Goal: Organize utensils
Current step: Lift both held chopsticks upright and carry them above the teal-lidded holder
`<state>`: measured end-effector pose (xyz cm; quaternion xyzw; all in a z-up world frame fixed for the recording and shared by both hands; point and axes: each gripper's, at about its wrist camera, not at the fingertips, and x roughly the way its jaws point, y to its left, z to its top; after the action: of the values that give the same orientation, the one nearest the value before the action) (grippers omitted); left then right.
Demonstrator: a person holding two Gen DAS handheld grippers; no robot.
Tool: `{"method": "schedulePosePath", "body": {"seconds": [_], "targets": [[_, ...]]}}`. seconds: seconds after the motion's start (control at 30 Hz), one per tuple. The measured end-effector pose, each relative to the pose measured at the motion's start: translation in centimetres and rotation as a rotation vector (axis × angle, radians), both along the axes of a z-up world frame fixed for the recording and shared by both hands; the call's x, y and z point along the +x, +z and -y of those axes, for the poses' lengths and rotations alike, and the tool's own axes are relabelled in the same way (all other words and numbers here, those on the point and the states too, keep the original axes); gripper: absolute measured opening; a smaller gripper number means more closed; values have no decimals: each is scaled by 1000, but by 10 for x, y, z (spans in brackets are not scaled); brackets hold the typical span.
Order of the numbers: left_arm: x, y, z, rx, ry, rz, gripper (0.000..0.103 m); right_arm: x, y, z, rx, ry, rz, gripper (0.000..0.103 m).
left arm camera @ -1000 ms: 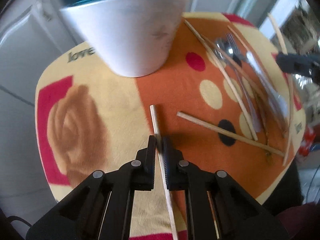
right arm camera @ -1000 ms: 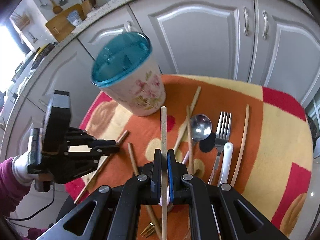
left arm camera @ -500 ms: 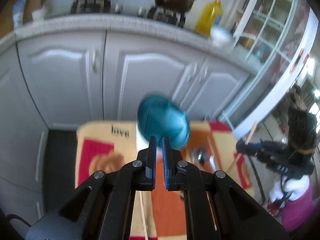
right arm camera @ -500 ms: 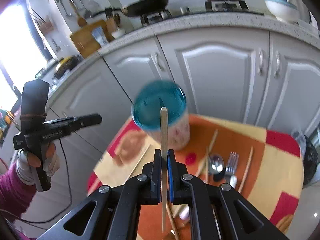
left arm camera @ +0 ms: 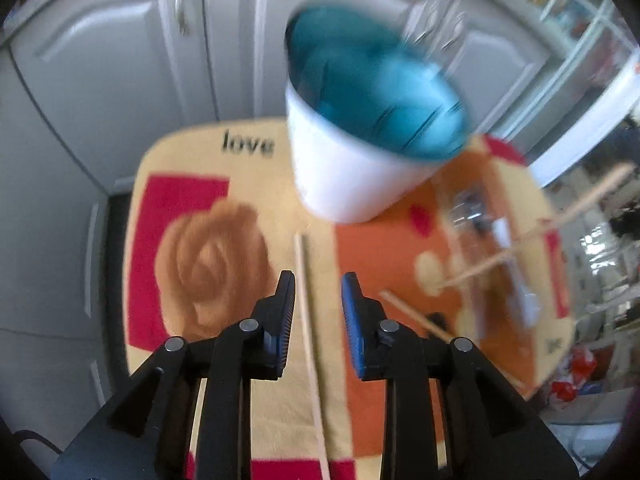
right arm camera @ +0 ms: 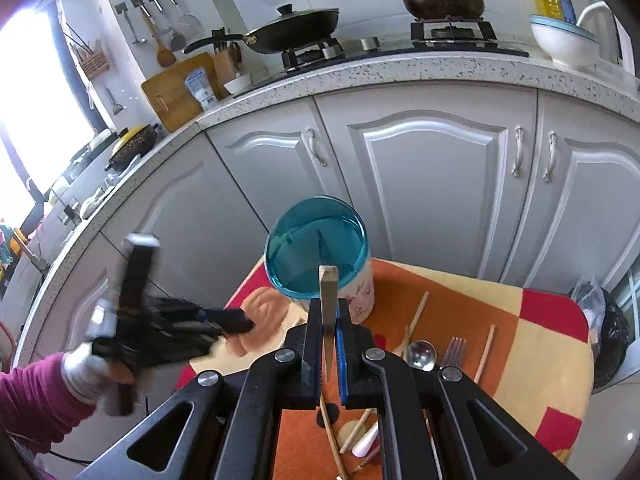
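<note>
Chopsticks, a spoon [right arm camera: 420, 354] and a fork [right arm camera: 454, 352] are seen scattered on the patterned cloth [right arm camera: 532, 344], at about 4 o'clock from the teal-rimmed utensil holder [right arm camera: 320, 260] in the right wrist view. One chopstick [right arm camera: 329, 300] is pinched upright by the right gripper [right arm camera: 329, 344], whose jaws are closed on it, with its tip overlapping the holder's rim. The left gripper [left arm camera: 318, 312] is held with jaws parted and nothing between them; another chopstick [left arm camera: 308, 320] is seen on the cloth below the gap. The holder is placed at 12 o'clock of that gripper.
</note>
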<state>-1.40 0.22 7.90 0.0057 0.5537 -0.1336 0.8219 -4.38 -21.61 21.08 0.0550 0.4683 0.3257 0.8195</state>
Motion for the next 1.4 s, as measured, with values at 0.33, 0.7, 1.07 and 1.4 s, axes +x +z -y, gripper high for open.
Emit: {"method": "schedulePosePath", "body": {"seconds": [0.33,0.7,1.07,1.4], "targets": [[14,-51,21,127,-5,9,13,-5,4,9,0,-10,1,5],[-20,62,-42,-166,54,119,4,-4,16,9,28,-1,21,5],[-9,223,-53,-324,85,453,4,22,71,-3,48,19,117,5],[61,226,-13,-244,159,656,4,75,96,-36,-11,4,199,5]]}}
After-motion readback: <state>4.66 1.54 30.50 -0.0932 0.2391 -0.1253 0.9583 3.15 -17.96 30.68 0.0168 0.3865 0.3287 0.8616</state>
